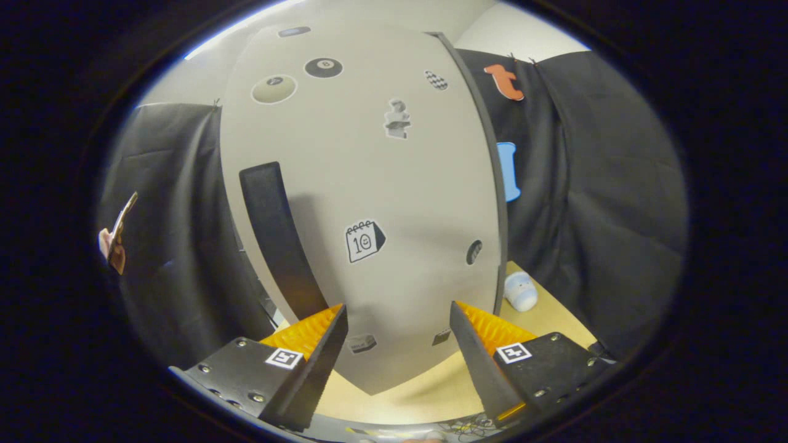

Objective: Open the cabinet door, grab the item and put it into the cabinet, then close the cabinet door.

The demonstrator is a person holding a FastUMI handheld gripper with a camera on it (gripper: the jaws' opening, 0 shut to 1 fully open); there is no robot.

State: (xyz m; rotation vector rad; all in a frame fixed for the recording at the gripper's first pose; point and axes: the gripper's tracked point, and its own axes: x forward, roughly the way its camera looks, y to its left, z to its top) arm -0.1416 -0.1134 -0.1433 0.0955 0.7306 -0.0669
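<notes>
Closed cabinet door (381, 203) (pale, stickered), upright on the wooden table (554, 326), with dark vertical handle (277, 240) near its left edge. Gripper (397, 314) spread wide, empty, just before the door. Small white item (521, 290) on the table beyond the door's right edge.

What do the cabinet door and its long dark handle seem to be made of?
Cabinet door: probably painted or laminated board, matte grey, flat, with stickers on it. Handle: likely matte black plastic or coated metal; unclear which. The open claw stands just before the door.
</notes>
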